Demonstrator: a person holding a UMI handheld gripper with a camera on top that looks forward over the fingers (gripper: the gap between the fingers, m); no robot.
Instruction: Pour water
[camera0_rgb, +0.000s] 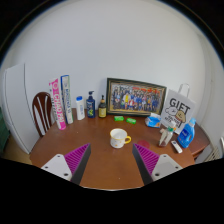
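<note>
Hovering open, the gripper (112, 158) faces a mug (120, 137) ahead.

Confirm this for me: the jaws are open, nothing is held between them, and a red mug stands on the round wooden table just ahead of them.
One detail is wrong. The gripper view shows the mug is white with a yellow band, not red. The rest holds: the gripper has its jaws open with nothing between them, and the mug stands on the round wooden table just ahead of them.
</note>
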